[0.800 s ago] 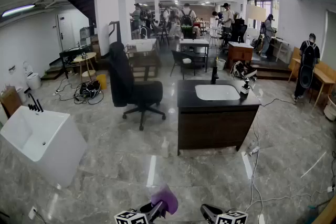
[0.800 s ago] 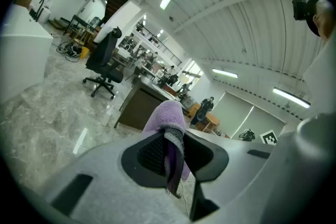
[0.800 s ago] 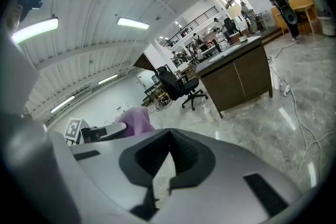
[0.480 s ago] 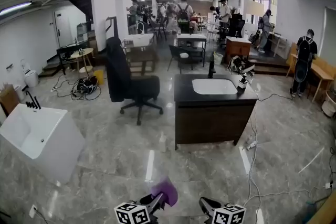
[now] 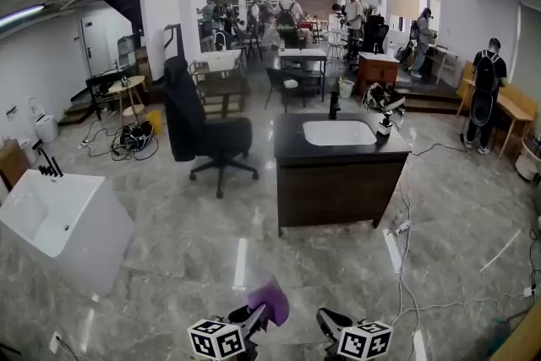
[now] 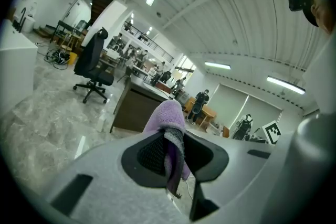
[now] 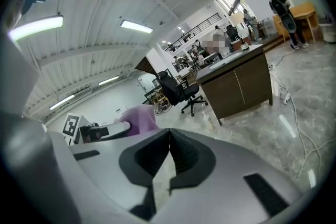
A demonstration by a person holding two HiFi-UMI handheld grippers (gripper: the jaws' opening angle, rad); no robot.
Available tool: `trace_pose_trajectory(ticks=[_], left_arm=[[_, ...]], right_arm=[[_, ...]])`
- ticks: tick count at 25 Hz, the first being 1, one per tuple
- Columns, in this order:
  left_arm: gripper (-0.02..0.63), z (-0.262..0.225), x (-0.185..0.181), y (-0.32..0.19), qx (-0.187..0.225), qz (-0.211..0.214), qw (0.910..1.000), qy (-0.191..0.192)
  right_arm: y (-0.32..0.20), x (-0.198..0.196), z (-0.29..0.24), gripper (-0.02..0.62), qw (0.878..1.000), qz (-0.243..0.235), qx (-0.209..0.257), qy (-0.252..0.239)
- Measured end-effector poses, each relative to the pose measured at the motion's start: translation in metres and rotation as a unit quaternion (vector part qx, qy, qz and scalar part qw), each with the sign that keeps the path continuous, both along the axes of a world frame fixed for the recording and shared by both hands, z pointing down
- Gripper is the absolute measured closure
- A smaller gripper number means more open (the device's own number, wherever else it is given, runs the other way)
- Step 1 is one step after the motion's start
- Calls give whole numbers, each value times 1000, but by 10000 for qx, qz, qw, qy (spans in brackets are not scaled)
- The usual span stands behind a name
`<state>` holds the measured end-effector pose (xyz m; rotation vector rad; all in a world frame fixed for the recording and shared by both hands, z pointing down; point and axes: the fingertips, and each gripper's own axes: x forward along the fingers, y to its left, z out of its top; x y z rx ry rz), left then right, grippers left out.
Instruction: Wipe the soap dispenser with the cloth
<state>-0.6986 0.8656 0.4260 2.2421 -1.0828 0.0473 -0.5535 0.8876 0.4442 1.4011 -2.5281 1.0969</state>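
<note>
1. Left gripper [image 6: 169, 152] is clamped on the purple cloth [image 6: 167, 124]. Right gripper [image 7: 169, 148] is fully closed and empty.
2. Soap dispenser [image 5: 384, 127] stands at the counter's [image 5: 292, 146] right edge, well apart from both grippers.
3. Only the head view shows the counter top from above, with its basin [image 5: 338, 132].
4. Open floor [image 5: 245, 249] lies between grippers and counter. An office chair [image 5: 203, 135] stands left of the counter.

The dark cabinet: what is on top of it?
A white basin, a dark tap behind it, a dispenser at the right edge. What the basin holds is too far to tell.
</note>
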Motion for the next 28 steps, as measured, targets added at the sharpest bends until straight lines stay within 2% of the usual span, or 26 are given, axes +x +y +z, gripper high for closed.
trace_pose_trajectory(ticks=[7, 17, 22, 28], left_arm=[[541, -3, 23, -8, 11, 16, 10000, 1], [541, -3, 91, -35, 123, 139, 9998, 53], [541, 2, 101, -52, 53, 207, 9998, -29], [541, 4, 115, -99, 41, 343, 9994, -8]], right_arm=[[-8, 19, 6, 591, 10000, -40, -35, -24], [-34, 76, 7, 591, 9998, 118, 79, -113], [-49, 90, 13, 591, 9994, 252, 5, -238], [-88, 93, 16, 591, 9996, 237, -14, -150]])
